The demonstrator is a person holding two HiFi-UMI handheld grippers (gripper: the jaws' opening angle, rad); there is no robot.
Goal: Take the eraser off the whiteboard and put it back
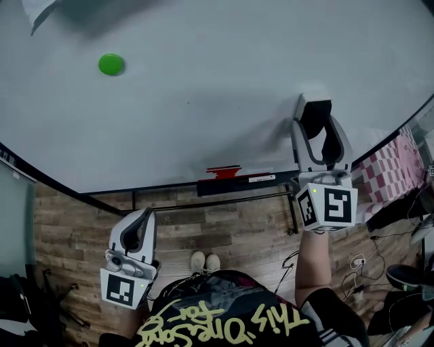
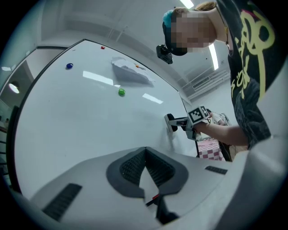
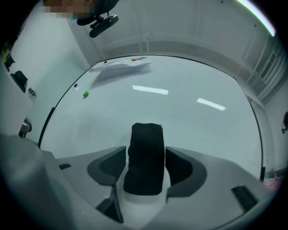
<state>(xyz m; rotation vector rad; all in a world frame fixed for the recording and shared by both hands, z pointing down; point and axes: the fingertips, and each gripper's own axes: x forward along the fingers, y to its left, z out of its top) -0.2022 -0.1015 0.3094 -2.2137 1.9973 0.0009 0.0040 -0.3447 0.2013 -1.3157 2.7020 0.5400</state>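
Note:
The black eraser [image 1: 316,114] lies flat against the whiteboard [image 1: 203,108], low on its right side. My right gripper [image 1: 317,125] stands around it, jaws wide, one on each side. In the right gripper view the eraser [image 3: 145,157] fills the gap between the dark pads [image 3: 112,165], which sit close beside it without visibly pressing. My left gripper [image 1: 139,229] hangs low at the left, away from the board, over the wooden floor. Its pads [image 2: 130,166] meet with nothing between them. From the left gripper view the right gripper [image 2: 173,122] shows at the board.
A green magnet [image 1: 110,64] sticks to the board's upper left, and a sheet of paper [image 1: 41,10] hangs at the top. The board's ledge holds a red marker [image 1: 224,171]. Cables [image 1: 352,264] and a checked cloth [image 1: 390,166] lie at the right.

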